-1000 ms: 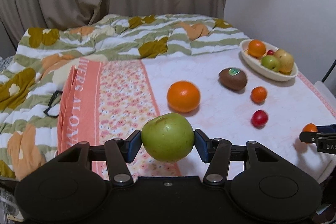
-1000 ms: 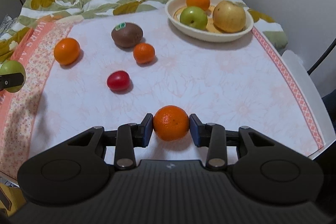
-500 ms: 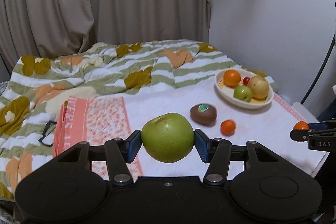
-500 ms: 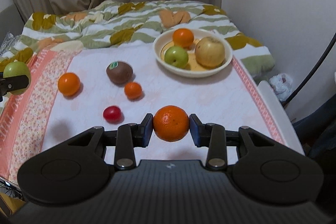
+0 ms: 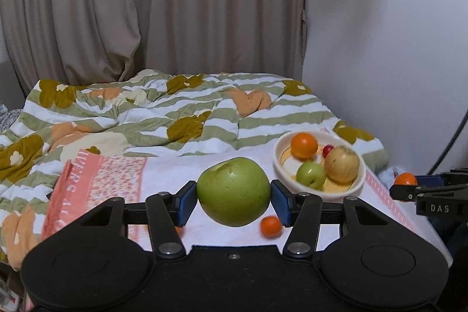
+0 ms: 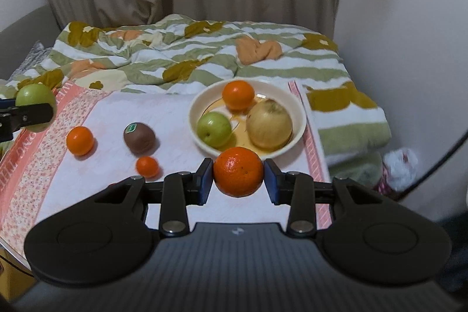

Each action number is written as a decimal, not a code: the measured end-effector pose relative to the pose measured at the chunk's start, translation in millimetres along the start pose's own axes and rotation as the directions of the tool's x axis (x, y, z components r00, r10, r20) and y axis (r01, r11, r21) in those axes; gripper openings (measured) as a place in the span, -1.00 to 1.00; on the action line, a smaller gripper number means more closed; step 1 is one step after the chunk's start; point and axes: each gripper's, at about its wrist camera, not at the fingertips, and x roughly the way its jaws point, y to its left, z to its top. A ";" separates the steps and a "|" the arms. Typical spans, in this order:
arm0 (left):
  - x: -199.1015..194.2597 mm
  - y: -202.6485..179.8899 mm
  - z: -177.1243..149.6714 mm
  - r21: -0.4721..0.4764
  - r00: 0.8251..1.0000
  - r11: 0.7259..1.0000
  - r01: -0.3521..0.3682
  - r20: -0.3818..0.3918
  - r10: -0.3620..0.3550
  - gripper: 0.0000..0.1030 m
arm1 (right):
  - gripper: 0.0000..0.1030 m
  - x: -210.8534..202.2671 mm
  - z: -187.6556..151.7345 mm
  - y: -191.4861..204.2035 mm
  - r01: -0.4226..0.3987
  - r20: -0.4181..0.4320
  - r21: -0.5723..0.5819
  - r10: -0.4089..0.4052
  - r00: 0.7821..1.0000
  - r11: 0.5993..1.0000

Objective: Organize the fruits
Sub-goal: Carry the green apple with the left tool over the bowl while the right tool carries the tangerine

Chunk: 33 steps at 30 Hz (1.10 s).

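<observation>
Left gripper (image 5: 233, 192) clamps a green apple (image 5: 233, 191), right gripper (image 6: 238, 172) an orange (image 6: 238, 171), both lifted near the centre-frame bowl (image 6: 297, 133); lower each gently into its free near side.

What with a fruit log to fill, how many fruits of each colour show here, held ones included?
Orange round fruits: 4
Green apples: 2
Yellow-tan round fruit: 1
Brown fuzzy kiwi: 1
Small red fruit: 1
Total: 9 visible
</observation>
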 end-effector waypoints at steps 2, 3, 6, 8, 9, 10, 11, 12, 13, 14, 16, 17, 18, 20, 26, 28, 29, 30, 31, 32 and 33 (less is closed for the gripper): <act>6.8 -15.2 5.0 -0.011 1.000 1.000 -0.013 0.005 0.013 0.14 | 0.02 4.8 6.8 -14.4 -0.018 0.010 -0.022 0.018 1.000 1.000; 10.2 -22.1 7.6 -0.017 1.000 1.000 -0.019 0.007 0.020 0.14 | 0.02 7.0 10.8 -20.9 -0.024 0.012 -0.031 0.025 1.000 0.999; 22.1 -42.3 16.0 -0.030 0.999 0.999 -0.036 0.007 0.036 0.14 | 0.02 16.5 23.8 -41.9 -0.046 0.020 -0.056 0.047 0.999 0.997; 31.5 -53.1 21.7 -0.037 0.999 0.998 -0.045 0.005 0.045 0.14 | 0.02 23.7 31.4 -54.3 -0.060 0.018 -0.071 0.062 0.998 0.996; 37.6 -59.1 25.0 -0.039 0.999 0.998 -0.050 0.001 0.050 0.14 | 0.02 28.3 35.7 -60.9 -0.069 0.016 -0.080 0.070 0.997 0.994; 42.9 -63.9 27.6 -0.041 0.998 0.998 -0.055 -0.002 0.055 0.14 | 0.02 32.7 39.4 -65.8 -0.075 0.014 -0.087 0.077 0.997 0.993; 49.0 -68.7 30.5 -0.042 0.998 0.997 -0.059 -0.006 0.059 0.14 | 0.02 36.9 43.0 -70.5 -0.080 0.013 -0.094 0.082 0.997 0.992; 54.3 -73.1 33.1 -0.043 0.998 0.997 -0.062 -0.010 0.062 0.14 | 0.02 40.5 46.1 -74.1 -0.083 0.013 -0.098 0.085 0.996 0.992; 60.0 -76.7 36.0 -0.044 0.998 0.997 -0.063 -0.014 0.063 0.14 | 0.02 45.8 50.2 -79.0 -0.086 0.011 -0.102 0.088 0.996 0.991; 66.7 -80.4 39.3 -0.045 0.998 0.997 -0.064 -0.019 0.063 0.14 | 0.02 49.9 53.1 -82.5 -0.088 0.010 -0.103 0.089 0.996 0.991; 78.9 -86.9 44.4 -0.041 0.998 0.997 -0.063 -0.030 0.062 0.14 | 0.02 60.1 60.1 -91.3 -0.091 0.008 -0.096 0.093 0.996 0.991; 85.8 -89.4 46.7 -0.038 0.997 0.997 -0.063 -0.038 0.061 0.14 | 0.02 64.9 62.9 -95.3 -0.092 0.008 -0.091 0.093 0.996 0.992; 94.2 -91.8 49.0 -0.034 0.997 0.998 -0.060 -0.045 0.058 0.14 | 0.02 70.2 66.7 -98.1 -0.091 0.008 -0.087 0.092 0.996 0.992; 110.4 -95.7 53.0 -0.022 0.997 0.998 -0.054 -0.062 0.052 0.14 | 0.02 80.8 72.3 -103.5 -0.087 0.009 -0.079 0.088 0.996 0.993; 163.7 -101.4 55.2 0.018 0.992 1.000 -0.022 -0.126 0.024 0.14 | 0.02 106.7 84.1 -111.9 -0.074 0.012 -0.068 0.075 0.997 0.995; 179.1 -100.5 54.3 0.026 0.988 1.000 -0.014 -0.152 0.018 0.14 | 0.02 114.3 86.9 -113.9 -0.077 0.004 -0.064 0.077 0.997 0.995; 187.7 -99.7 54.0 0.028 0.986 1.000 -0.010 -0.166 0.015 0.14 | 0.02 118.1 88.2 -114.3 -0.078 0.000 -0.063 0.078 0.997 0.995; 194.3 -99.7 53.5 0.030 0.984 1.000 -0.007 -0.179 0.013 0.14 | 0.02 120.4 88.1 -113.2 -0.076 -0.004 -0.063 0.076 0.997 0.995; 200.9 -99.3 53.2 0.031 0.981 0.999 -0.004 -0.191 0.010 0.14 | 0.02 124.5 88.6 -113.3 -0.075 -0.009 -0.062 0.074 0.997 0.995; 207.5 -98.8 52.7 0.031 0.979 1.000 -0.001 -0.203 0.007 0.14 | 0.02 128.1 89.2 -113.1 -0.075 -0.014 -0.057 0.074 0.997 0.996; 213.8 -99.1 53.2 0.030 0.977 1.000 0.001 -0.214 0.005 0.14 | 0.02 131.2 89.6 -112.8 -0.075 -0.019 -0.052 0.075 0.997 0.996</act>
